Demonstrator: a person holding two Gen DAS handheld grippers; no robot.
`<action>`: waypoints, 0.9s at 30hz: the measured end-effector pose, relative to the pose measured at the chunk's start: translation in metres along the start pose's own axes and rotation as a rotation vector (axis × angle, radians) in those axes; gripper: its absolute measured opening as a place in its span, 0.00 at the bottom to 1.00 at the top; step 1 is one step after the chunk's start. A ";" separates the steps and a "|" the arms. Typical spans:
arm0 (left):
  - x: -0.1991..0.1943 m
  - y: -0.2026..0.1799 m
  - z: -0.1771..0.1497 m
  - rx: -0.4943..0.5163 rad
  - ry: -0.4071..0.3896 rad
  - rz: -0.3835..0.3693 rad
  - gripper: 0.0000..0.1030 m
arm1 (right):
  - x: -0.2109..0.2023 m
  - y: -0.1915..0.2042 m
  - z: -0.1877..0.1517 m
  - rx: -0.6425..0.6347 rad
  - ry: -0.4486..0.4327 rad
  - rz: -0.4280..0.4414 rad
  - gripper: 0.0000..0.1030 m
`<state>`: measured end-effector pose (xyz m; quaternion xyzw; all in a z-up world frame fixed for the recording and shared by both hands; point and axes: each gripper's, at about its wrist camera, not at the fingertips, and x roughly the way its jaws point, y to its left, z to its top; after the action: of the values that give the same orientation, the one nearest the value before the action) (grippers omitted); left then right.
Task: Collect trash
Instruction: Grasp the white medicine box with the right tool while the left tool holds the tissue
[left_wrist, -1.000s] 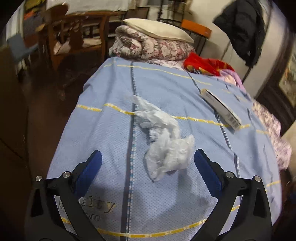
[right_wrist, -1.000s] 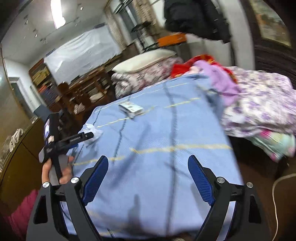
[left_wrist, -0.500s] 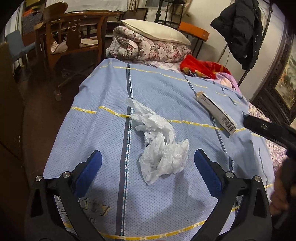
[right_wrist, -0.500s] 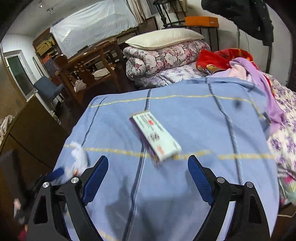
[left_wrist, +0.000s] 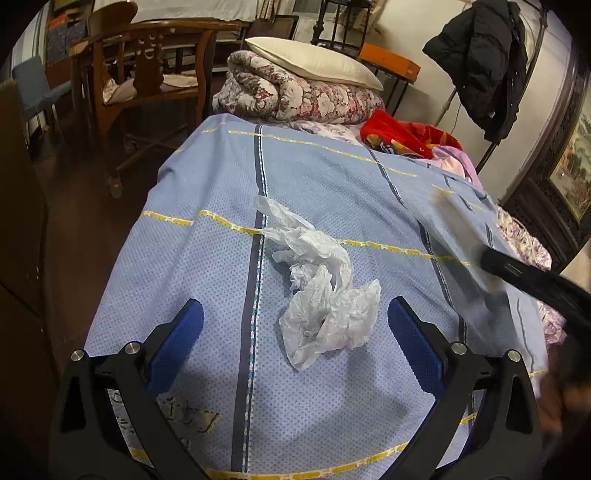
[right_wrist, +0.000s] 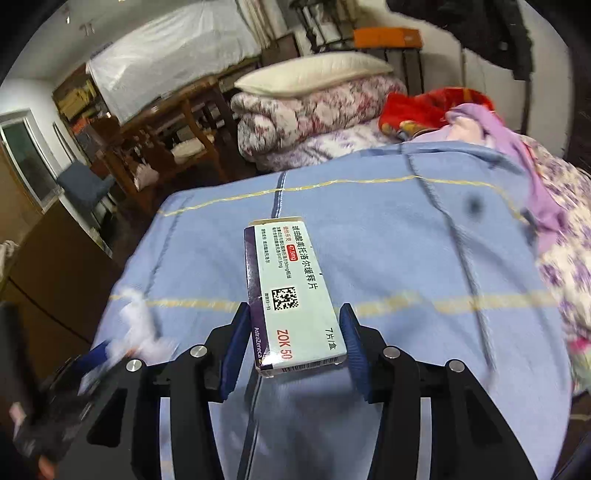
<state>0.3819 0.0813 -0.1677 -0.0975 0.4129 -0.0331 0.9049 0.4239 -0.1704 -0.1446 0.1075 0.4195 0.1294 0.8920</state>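
Although the right gripper (right_wrist: 293, 341) had just been closing, its blue pads (right_wrist: 236, 347) stood at either long side of the medicine box (right_wrist: 291, 295), and whether they truly pressed on the cardboard could not be made out: the left pad looked to touch the purple edge, while a sliver of blanket seemed to show beside the right one. The box reached forward from between the fingers, its near end down at the pads, its far end well ahead over the blue blanket (right_wrist: 406, 258). In the left wrist view that same box was only a pale blur (left_wrist: 461, 236) ahead and to the right of the left gripper (left_wrist: 295, 332), with the dark body of the right gripper (left_wrist: 532, 273) cut off by the frame's edge behind it.

The left gripper stood wide, its jaws far apart and holding nothing. The crumpled white plastic bag (left_wrist: 325, 288) lay on the blanket just ahead of it, the near end falling between the two blue pads (left_wrist: 177, 343) without touching either, the far end trailing forward and left across a yellow stripe. From the right wrist view the bag was a smeared white patch (right_wrist: 136, 328) to the left, and the hand (right_wrist: 44, 421) under it was too blurred to read.

Printed lettering on the blanket (left_wrist: 166, 417) below the left gripper was partly hidden by its left arm.
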 end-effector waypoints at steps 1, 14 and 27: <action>0.000 -0.001 0.000 0.005 -0.002 0.006 0.93 | -0.013 -0.002 -0.009 0.010 -0.018 -0.002 0.47; 0.000 -0.002 -0.002 0.005 0.003 0.036 0.93 | -0.110 -0.023 -0.121 0.097 -0.159 -0.175 0.47; 0.001 -0.001 -0.003 0.002 0.008 0.042 0.93 | -0.101 -0.025 -0.155 0.044 -0.169 -0.244 0.48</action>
<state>0.3802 0.0802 -0.1699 -0.0879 0.4184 -0.0147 0.9039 0.2448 -0.2130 -0.1765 0.0859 0.3555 0.0012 0.9307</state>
